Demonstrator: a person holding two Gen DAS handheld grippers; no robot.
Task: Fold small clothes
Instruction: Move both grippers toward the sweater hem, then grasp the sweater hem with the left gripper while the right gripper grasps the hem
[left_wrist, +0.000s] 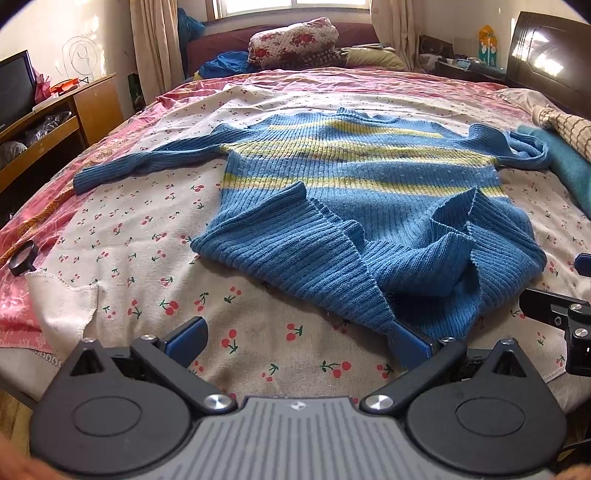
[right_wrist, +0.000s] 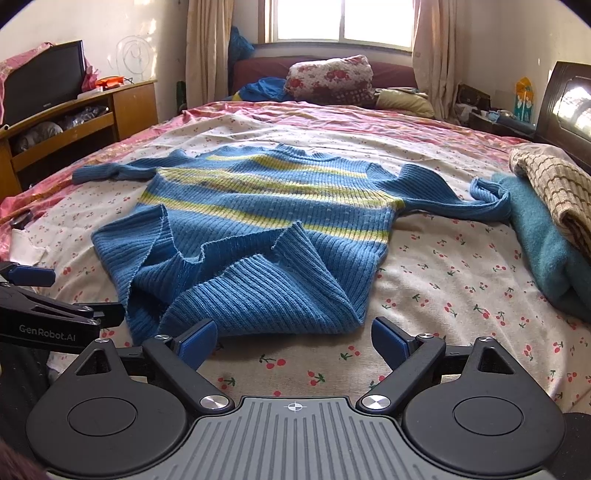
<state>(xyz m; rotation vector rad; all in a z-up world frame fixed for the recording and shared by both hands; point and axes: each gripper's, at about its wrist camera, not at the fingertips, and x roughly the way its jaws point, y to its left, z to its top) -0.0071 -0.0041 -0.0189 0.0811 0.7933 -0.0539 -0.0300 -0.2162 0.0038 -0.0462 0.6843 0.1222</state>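
A blue ribbed sweater with yellow stripes lies flat on the cherry-print sheet, sleeves spread left and right, its hem rumpled and folded up toward me. It also shows in the right wrist view. My left gripper is open at the hem's near left corner, its right fingertip touching the hem edge. My right gripper is open just short of the hem's near right corner, holding nothing. The left gripper's body shows at the left edge of the right wrist view.
A folded teal blanket and a checked cloth lie on the bed's right side. A floral bundle sits at the far end. A wooden TV stand stands left; a dark headboard right. A small black round object lies at left.
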